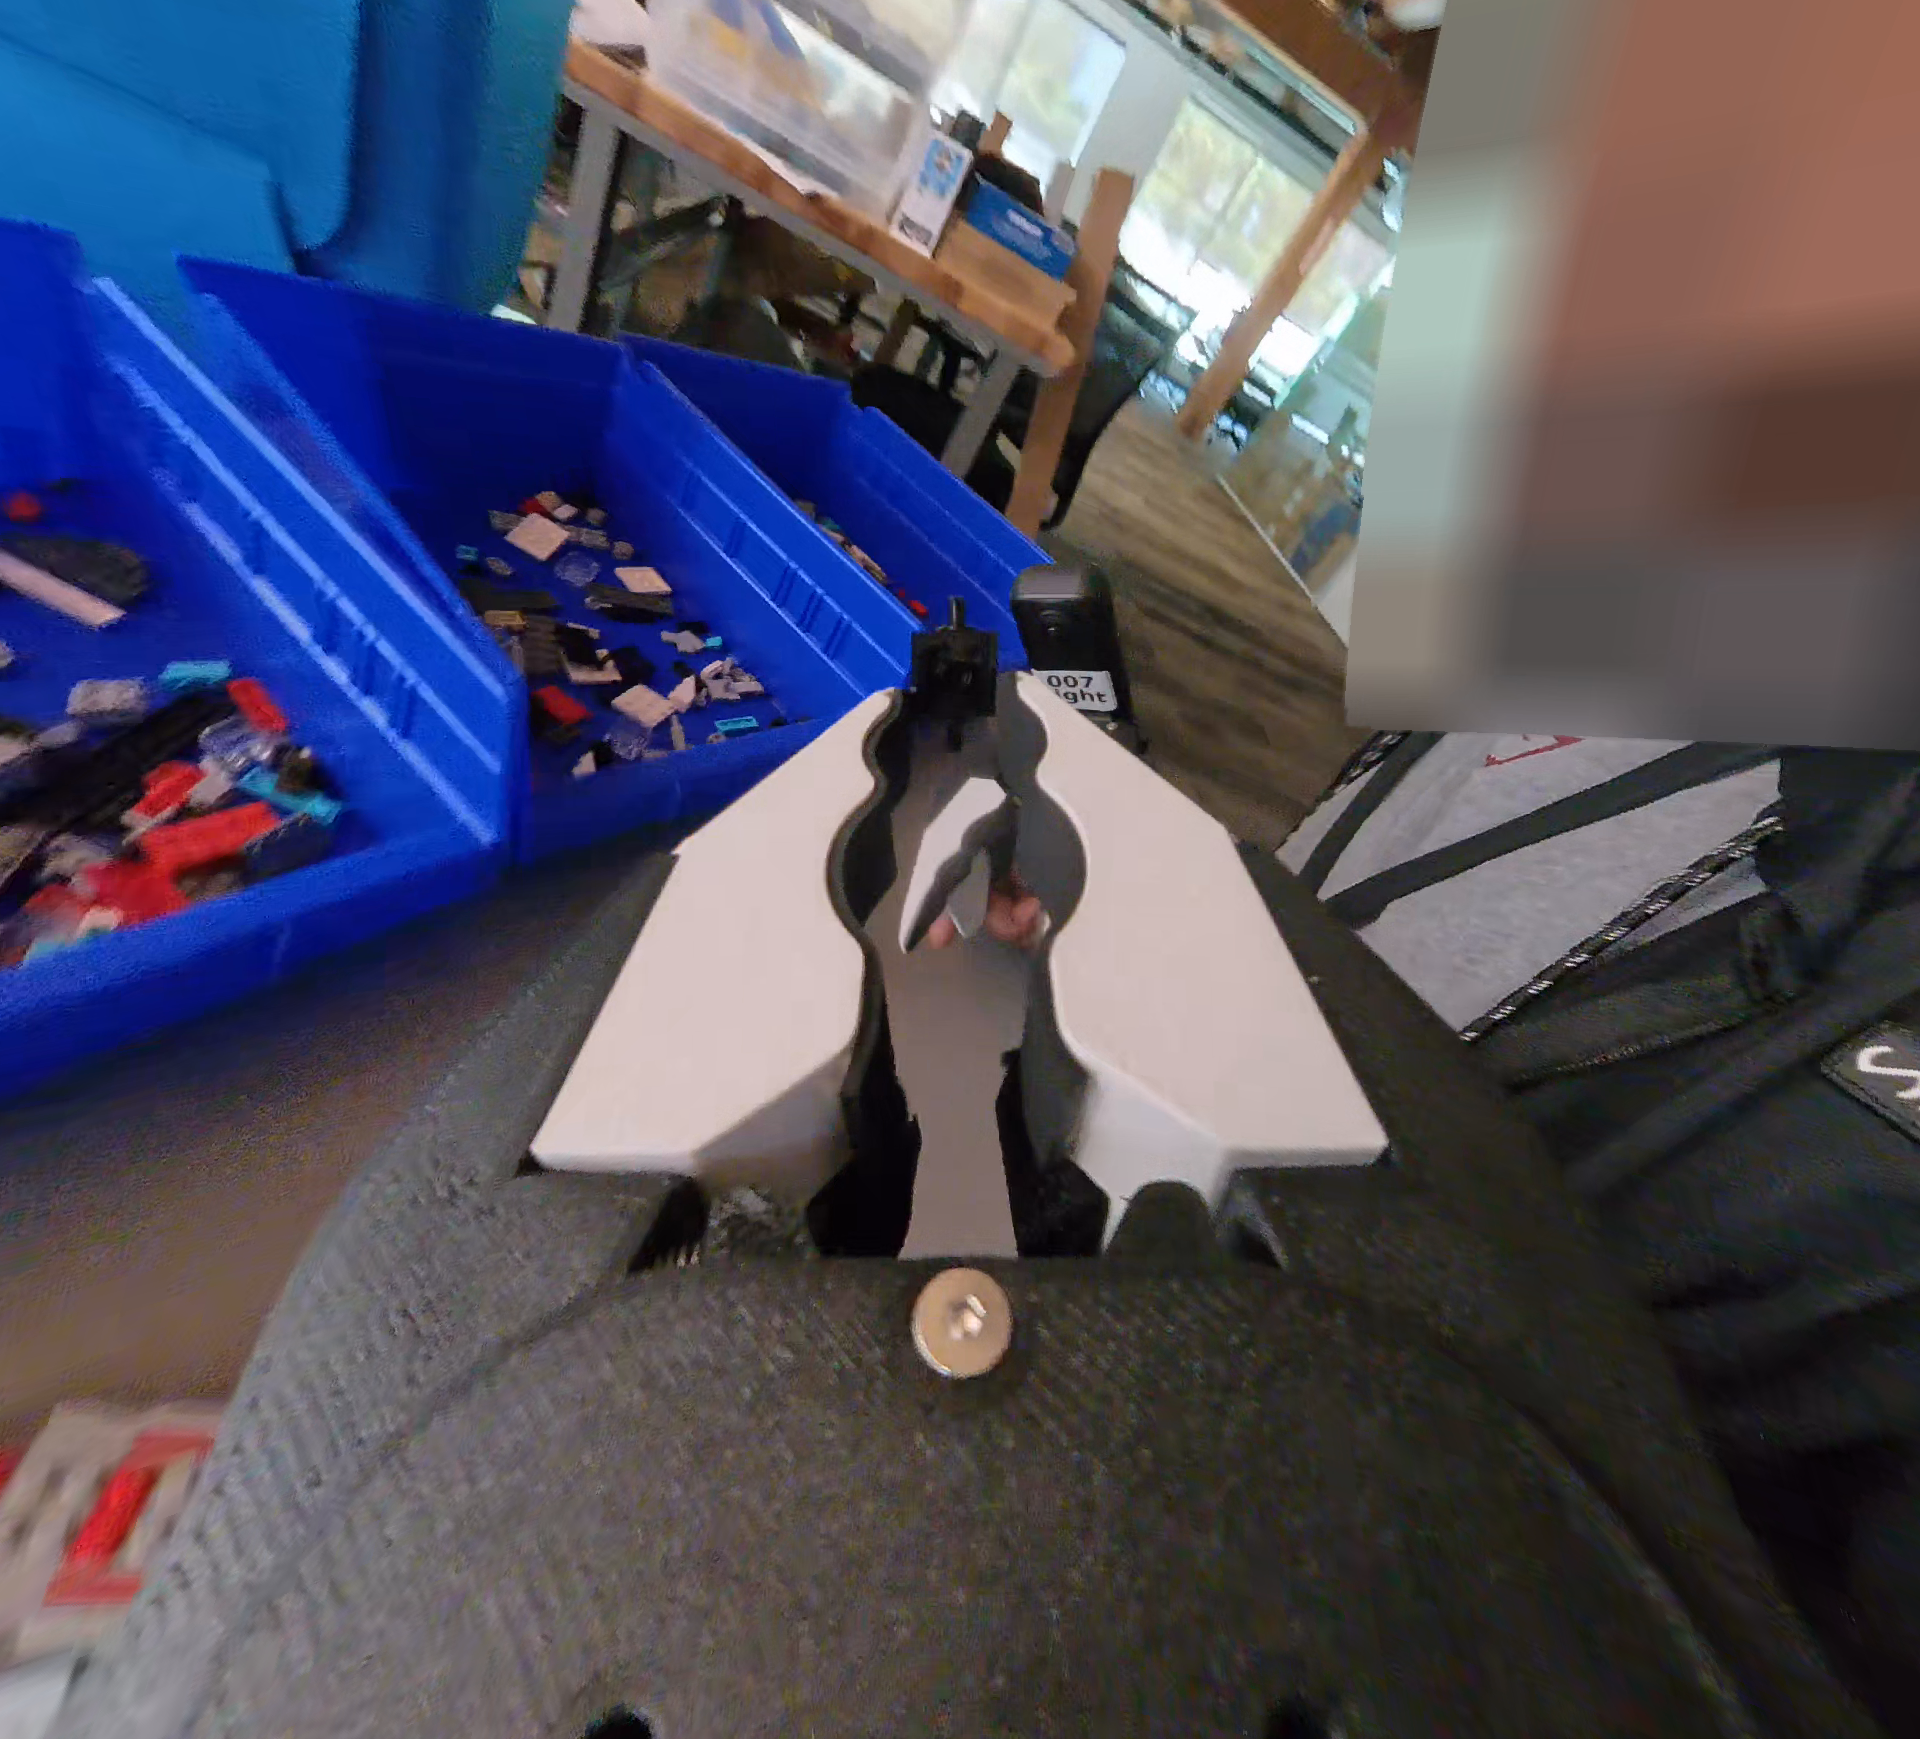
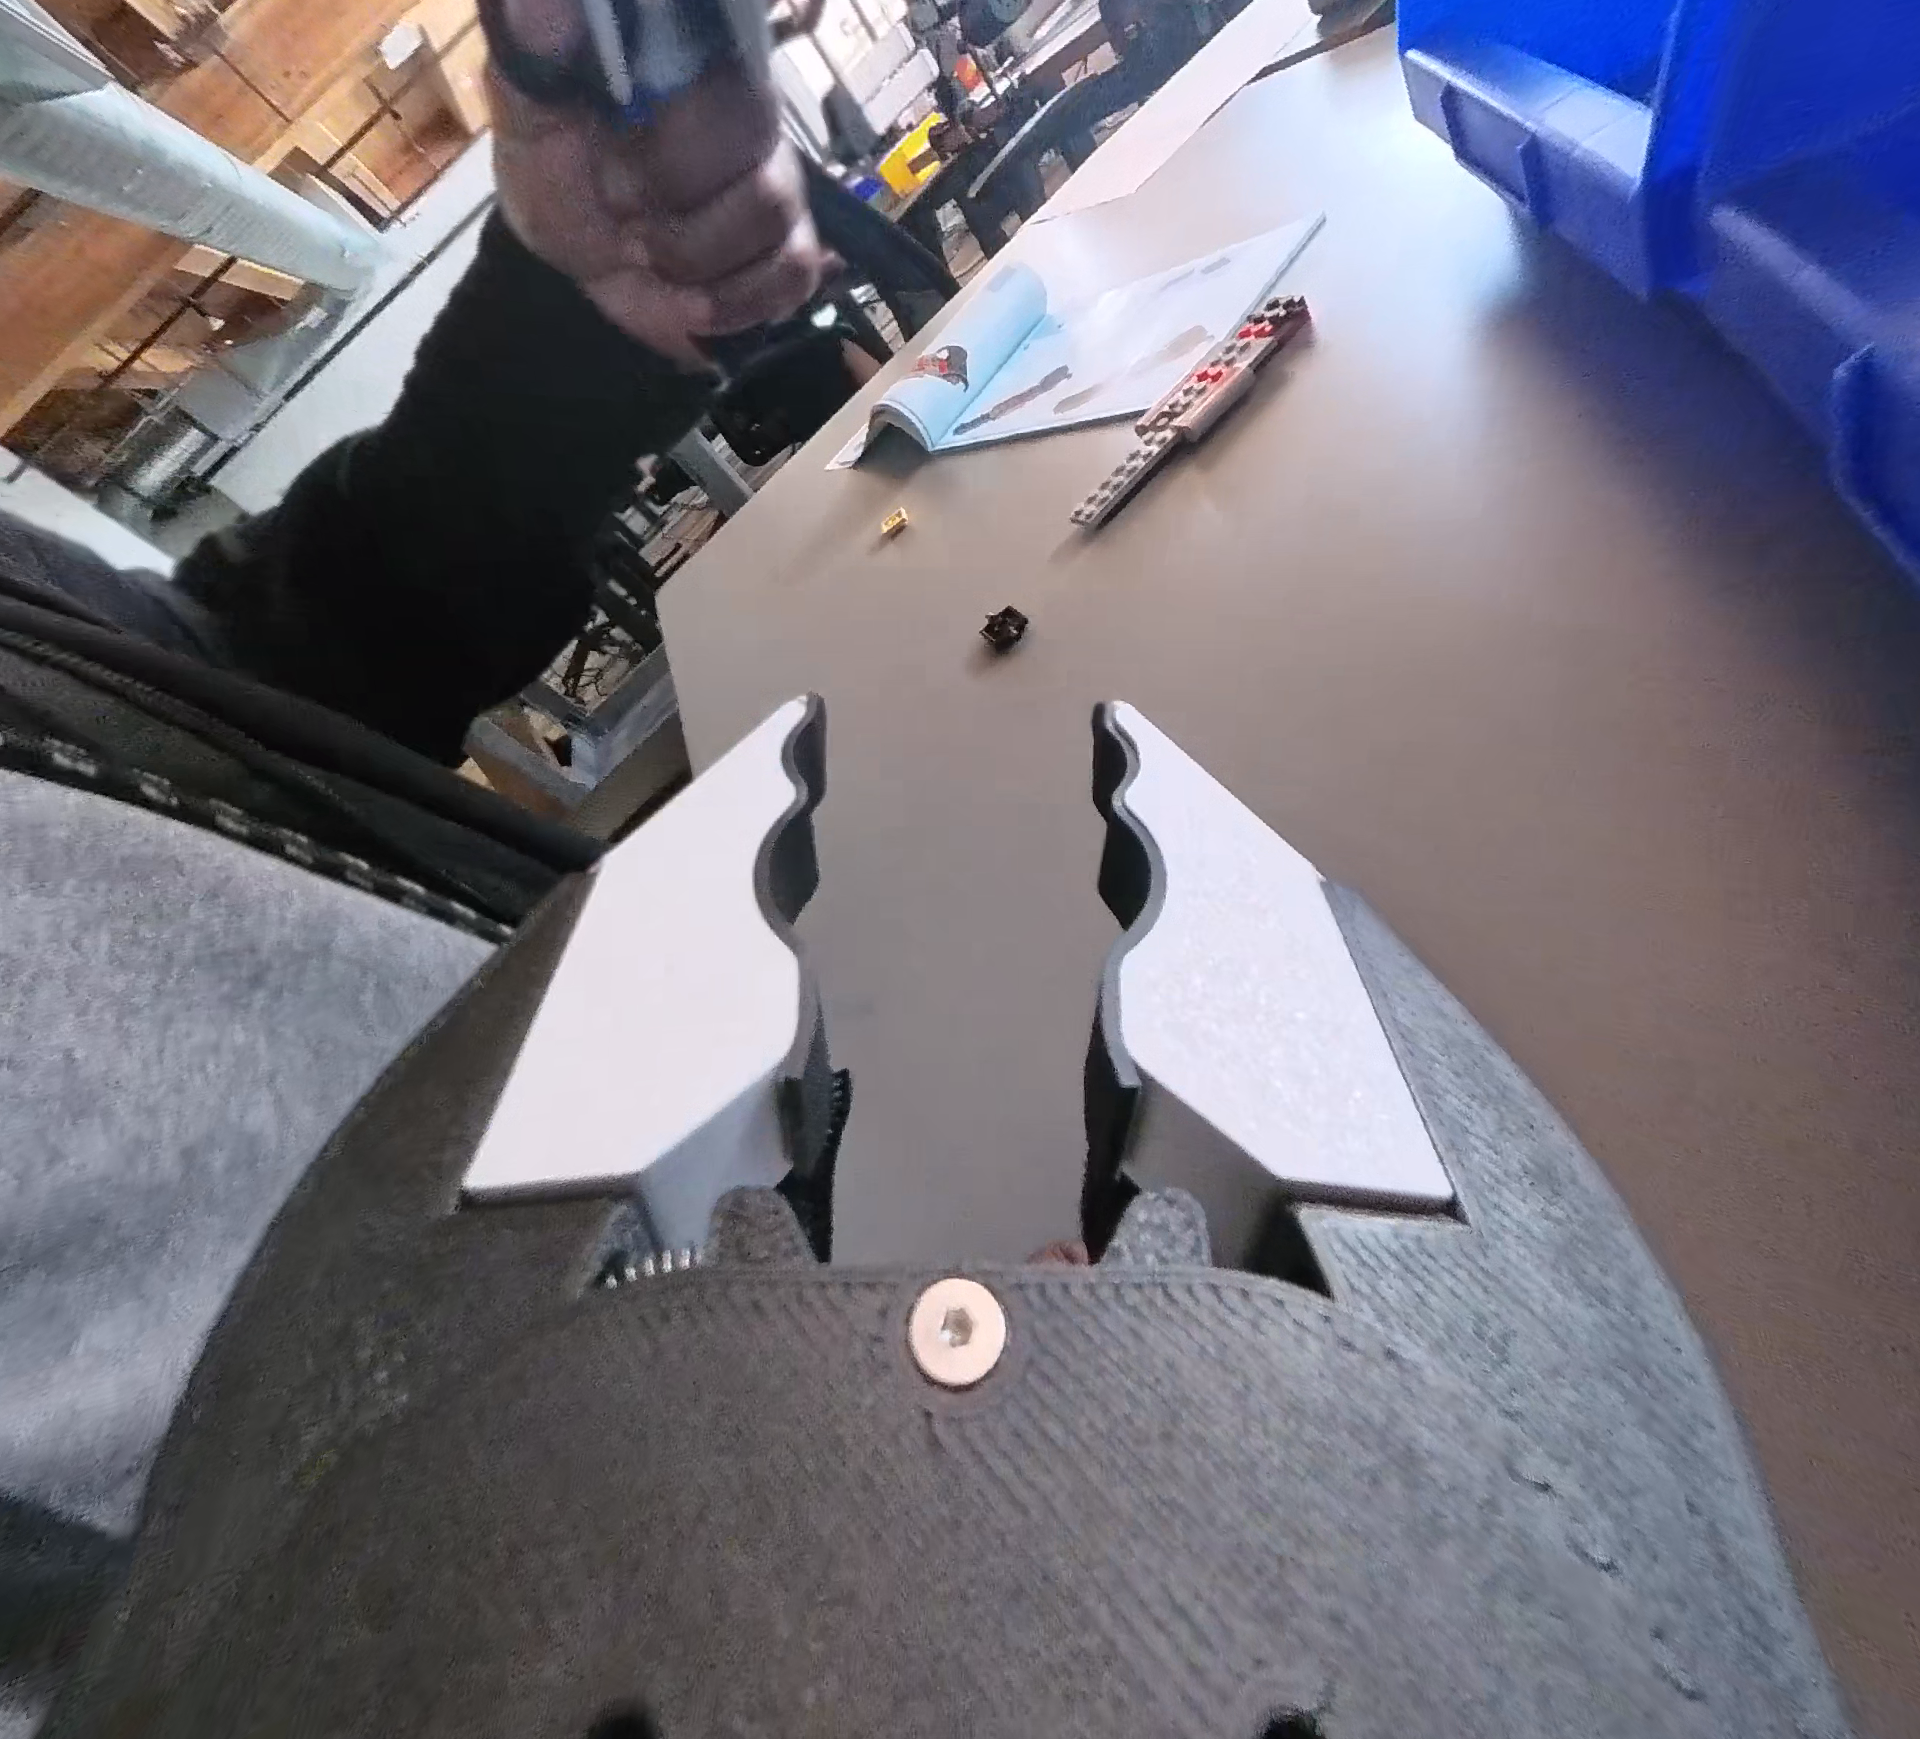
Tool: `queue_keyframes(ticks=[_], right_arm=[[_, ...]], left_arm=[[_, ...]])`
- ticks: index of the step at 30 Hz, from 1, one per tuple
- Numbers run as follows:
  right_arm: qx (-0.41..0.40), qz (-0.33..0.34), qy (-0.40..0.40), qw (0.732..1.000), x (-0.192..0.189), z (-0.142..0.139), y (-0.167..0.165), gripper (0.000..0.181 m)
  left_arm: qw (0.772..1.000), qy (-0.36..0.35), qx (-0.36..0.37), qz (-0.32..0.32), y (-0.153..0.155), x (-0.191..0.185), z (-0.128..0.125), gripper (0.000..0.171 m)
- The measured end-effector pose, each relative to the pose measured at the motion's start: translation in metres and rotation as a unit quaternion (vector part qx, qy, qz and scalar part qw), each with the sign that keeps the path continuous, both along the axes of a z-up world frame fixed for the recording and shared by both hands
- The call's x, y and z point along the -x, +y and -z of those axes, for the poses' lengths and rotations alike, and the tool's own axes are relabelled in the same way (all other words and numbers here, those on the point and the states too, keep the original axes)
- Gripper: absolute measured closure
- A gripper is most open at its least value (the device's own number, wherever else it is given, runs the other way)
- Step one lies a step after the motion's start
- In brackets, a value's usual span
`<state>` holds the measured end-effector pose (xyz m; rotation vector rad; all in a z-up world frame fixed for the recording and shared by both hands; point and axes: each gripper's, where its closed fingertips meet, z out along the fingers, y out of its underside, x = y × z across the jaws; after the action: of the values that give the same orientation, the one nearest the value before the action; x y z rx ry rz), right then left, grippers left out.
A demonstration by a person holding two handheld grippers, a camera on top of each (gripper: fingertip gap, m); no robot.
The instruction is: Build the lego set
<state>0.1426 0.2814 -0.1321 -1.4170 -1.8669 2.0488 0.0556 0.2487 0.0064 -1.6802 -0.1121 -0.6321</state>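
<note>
My left gripper (image 1: 954, 697) is shut on a small black lego piece (image 1: 952, 669), held at its fingertips in the air beside the bins. My right gripper (image 2: 958, 718) is open and empty, low over the grey table (image 2: 1455, 754). Ahead of it lie a small black piece (image 2: 1004, 628), a tiny yellow piece (image 2: 894, 522) and a long grey plate assembly with red parts (image 2: 1195, 411). The right gripper's body also shows in the left wrist view (image 1: 1065, 640), just behind the held piece. The left gripper and the hand holding it show blurred in the right wrist view (image 2: 634, 58), high at upper left.
Blue bins with loose lego parts stand at the left (image 1: 260, 723) and centre (image 1: 623, 609). A blue bin wall (image 2: 1714, 131) rises at the right. An open instruction booklet (image 2: 1070, 349) lies beyond the plate. A person's dark sleeve (image 2: 416, 546) is at left.
</note>
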Motion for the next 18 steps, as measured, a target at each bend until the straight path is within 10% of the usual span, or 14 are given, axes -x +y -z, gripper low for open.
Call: queue_keyframes(ticks=[9,18], right_arm=[[-0.015,0.025,-0.042,0.999,0.012,0.013,0.003,0.128],[-0.037,0.032,-0.071,0.996,0.021,0.023,-0.002,0.129]], left_arm=[[0.985,-0.107,-0.124,-0.053,-0.112,0.015,0.001,0.156],[0.970,-0.175,-0.160,-0.055,-0.161,0.029,0.020,0.156]])
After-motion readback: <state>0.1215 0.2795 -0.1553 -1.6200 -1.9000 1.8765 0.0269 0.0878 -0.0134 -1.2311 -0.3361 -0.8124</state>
